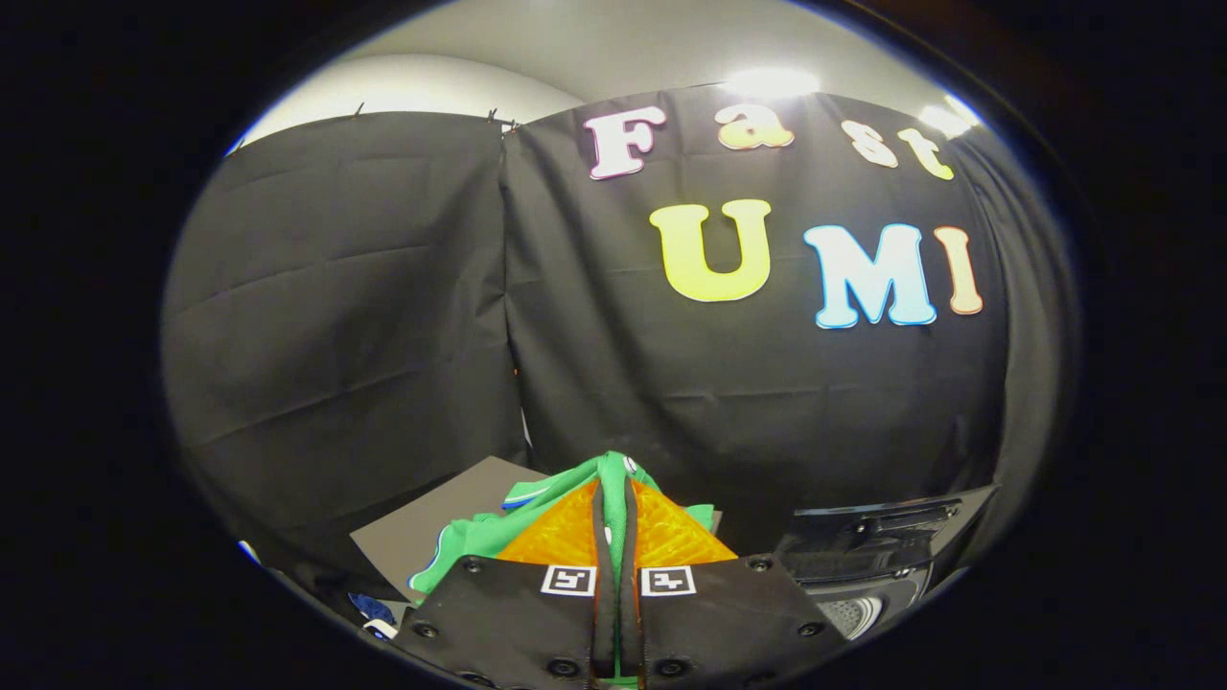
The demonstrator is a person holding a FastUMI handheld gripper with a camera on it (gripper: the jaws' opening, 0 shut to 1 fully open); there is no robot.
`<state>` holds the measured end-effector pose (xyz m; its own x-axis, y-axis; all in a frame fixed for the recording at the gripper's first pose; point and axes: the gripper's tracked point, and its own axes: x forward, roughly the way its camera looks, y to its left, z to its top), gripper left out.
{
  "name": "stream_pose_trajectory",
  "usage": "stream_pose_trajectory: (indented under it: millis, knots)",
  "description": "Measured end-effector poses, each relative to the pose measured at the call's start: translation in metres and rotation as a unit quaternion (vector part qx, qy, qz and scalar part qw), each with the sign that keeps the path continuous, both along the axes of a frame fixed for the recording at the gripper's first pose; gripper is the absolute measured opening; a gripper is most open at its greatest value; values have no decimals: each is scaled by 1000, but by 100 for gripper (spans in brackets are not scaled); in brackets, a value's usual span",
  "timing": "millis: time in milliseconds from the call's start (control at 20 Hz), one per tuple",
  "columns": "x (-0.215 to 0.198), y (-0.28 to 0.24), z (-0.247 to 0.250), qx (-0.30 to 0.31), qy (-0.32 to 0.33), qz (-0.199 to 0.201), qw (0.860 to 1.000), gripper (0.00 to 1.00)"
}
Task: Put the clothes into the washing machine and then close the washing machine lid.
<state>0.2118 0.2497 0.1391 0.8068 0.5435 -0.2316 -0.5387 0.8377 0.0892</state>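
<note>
My gripper (pixel 613 498) is shut on a green garment (pixel 479 532) with white and blue trim. A fold of the cloth is pinched between the two orange fingers (pixel 561 532) and rises past their tips, and the rest hangs to the left of the fingers. The washing machine (pixel 863 565) sits low to the right of the fingers. Its dark lid (pixel 887 522) stands raised, and a pale patch of the drum opening shows beneath it.
A grey board (pixel 422 527) lies behind the garment on the left. A bit of blue and white cloth (pixel 374 613) shows low on the left, beside the gripper body. Black booth cloth closes off the back.
</note>
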Motion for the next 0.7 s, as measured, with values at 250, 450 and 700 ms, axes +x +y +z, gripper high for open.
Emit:
stream_pose_trajectory:
  millis: [250, 450, 700]
  knots:
    - [13, -47, 5, 9, -3, -29, 1000, 3]
    - [22, -88, 6, 9, -7, -56, 998, 3]
    - [34, -139, 6, 12, -8, -93, 996, 3]
